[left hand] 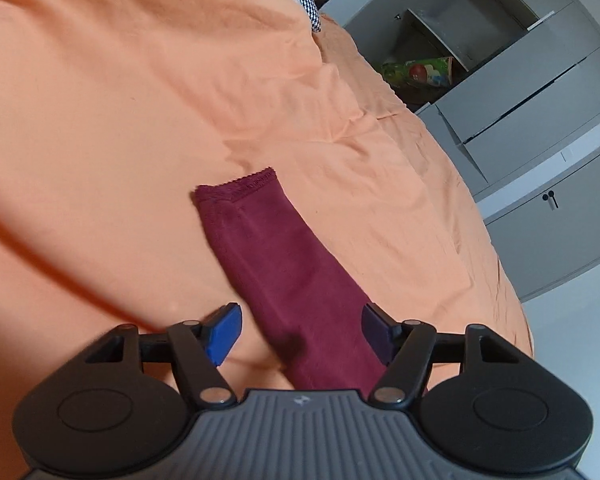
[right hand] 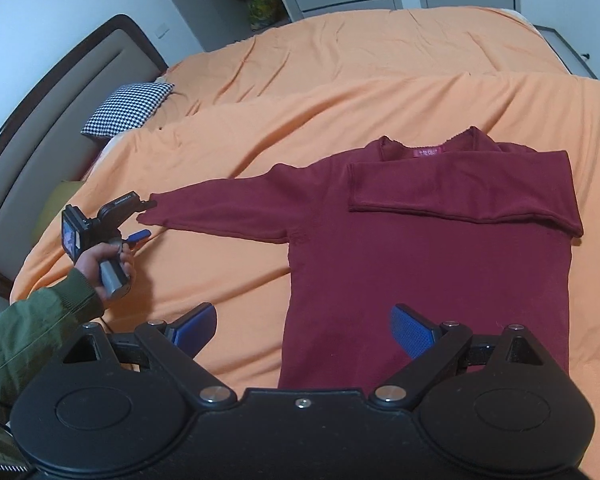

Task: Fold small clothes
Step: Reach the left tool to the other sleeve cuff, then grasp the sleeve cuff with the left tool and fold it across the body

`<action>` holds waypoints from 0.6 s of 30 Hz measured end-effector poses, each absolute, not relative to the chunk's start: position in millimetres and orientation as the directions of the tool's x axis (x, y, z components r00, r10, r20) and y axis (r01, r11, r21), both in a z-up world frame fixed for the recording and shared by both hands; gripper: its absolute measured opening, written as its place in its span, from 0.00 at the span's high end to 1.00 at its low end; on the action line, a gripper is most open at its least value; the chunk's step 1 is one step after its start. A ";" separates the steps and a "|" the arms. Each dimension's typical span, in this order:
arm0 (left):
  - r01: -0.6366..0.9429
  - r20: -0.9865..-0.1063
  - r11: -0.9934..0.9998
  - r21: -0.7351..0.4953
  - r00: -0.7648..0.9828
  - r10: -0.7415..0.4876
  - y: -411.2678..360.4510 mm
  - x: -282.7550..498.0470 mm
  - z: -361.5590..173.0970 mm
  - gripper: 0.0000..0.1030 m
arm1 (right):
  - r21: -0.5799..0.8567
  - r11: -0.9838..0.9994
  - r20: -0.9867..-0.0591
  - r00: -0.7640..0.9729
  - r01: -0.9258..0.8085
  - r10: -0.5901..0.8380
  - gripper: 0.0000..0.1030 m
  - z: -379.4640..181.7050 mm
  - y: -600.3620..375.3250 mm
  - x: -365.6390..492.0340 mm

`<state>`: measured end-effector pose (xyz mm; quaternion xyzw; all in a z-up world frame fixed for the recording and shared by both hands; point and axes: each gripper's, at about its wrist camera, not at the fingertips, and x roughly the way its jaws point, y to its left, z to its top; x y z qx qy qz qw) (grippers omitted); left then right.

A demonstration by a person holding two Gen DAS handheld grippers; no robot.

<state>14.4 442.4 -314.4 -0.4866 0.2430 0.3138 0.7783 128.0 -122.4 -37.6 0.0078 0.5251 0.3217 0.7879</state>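
Folding is partly done, judging by how the maroon shirt (right hand: pixel 420 264) lies. It sits flat on the orange bedsheet (right hand: pixel 380 72), filling the centre and right of the right wrist view, collar toward the top of the frame. One sleeve (right hand: pixel 460 196) is already laid across the chest, at the upper right of the garment. The other sleeve (right hand: pixel 220 216) is stretched straight out toward the left of the frame, not yet folded.

The left gripper (right hand: pixel 140 220) is at the cuff of that outstretched sleeve, at the left middle of the right wrist view. In its own camera the blue fingers (left hand: pixel 224 334) stand apart with the sleeve running between them, and they do not clamp it.

The right gripper (right hand: pixel 304 332) hovers over the shirt's lower edge, bottom centre, its fingers wide apart and holding nothing.

Probably left to do: bring the second sleeve over the chest, then fold the body.
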 end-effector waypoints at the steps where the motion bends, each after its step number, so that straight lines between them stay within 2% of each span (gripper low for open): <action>1: -0.728 -0.691 0.332 -0.600 0.681 0.244 446.5 19.9 -318.2 0.31 | 0.346 0.793 -0.826 0.238 -0.501 0.511 0.08 -38.2 -120.1 128.2; 8: -0.790 -0.754 0.200 -0.579 0.613 0.238 469.0 38.7 -345.8 0.35 | 0.333 0.789 -0.835 0.227 -0.516 0.502 0.08 -38.2 -107.9 131.1; 10: -0.788 -0.753 0.189 -0.586 0.616 0.232 472.0 42.1 -350.0 0.50 | 0.331 0.785 -0.834 0.226 -0.523 0.503 0.08 -38.2 -106.3 134.2; 11: -0.776 -0.744 0.183 -0.603 0.630 0.223 472.3 41.0 -350.7 0.90 | 0.334 0.785 -0.834 0.225 -0.521 0.504 0.08 -38.9 -106.2 136.2; 12: -0.768 -0.736 0.187 -0.612 0.640 0.222 472.3 39.9 -349.0 0.96 | 0.338 0.785 -0.832 0.224 -0.520 0.507 0.08 -39.8 -106.2 138.4; 14: -0.763 -0.701 0.252 -0.595 0.646 0.302 464.7 35.7 -329.4 0.96 | 0.345 0.781 -0.829 0.221 -0.520 0.513 0.08 -41.0 -106.3 141.1; 18: -0.725 -0.631 0.475 -0.498 0.679 0.375 429.9 45.4 -276.7 0.96 | 0.375 0.767 -0.812 0.215 -0.521 0.543 0.08 -43.1 -111.0 143.7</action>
